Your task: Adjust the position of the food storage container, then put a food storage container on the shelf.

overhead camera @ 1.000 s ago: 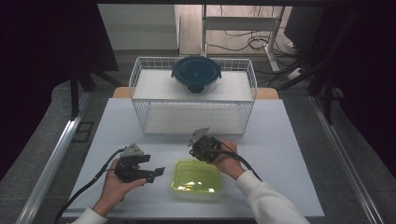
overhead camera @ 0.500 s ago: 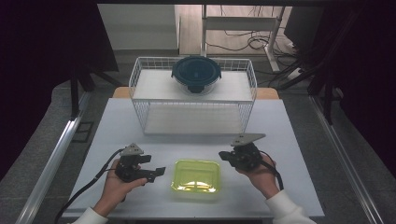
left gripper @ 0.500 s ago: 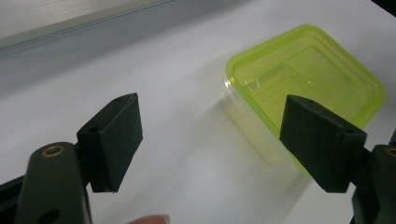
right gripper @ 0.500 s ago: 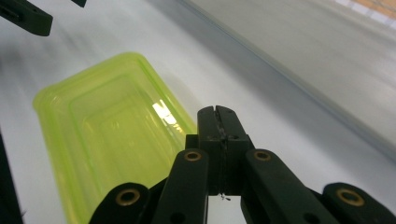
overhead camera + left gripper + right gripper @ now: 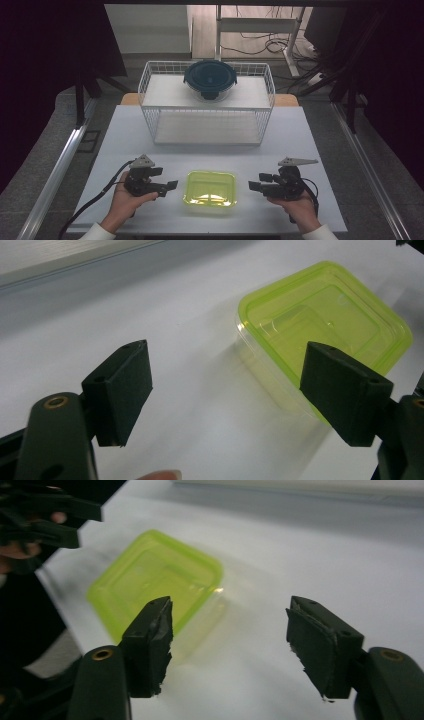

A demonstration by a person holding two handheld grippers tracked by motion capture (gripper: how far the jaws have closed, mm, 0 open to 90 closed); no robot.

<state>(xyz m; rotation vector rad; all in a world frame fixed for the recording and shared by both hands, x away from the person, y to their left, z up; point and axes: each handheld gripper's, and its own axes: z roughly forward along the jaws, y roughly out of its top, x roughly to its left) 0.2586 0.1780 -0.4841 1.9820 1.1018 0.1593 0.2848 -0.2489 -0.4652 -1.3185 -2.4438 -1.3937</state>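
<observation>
Lab recording station, white bench (image 5: 310,135) on bare grey floor, black curtains (image 5: 55,45) either side, loose cables (image 5: 260,47) and metal frame (image 5: 260,25) beyond the hand-held gripper (image 5: 260,186)

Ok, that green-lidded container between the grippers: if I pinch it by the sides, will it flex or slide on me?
The container looks like thin clear plastic under a green lid, so its walls will probably flex in a pinch. It seems empty, so likely light and apt to skid on the smooth white table if nudged. Low and flat, it should not tip.

one green container (image 5: 210,187), one wire basket (image 5: 150,80), one round dish (image 5: 210,78)
</observation>
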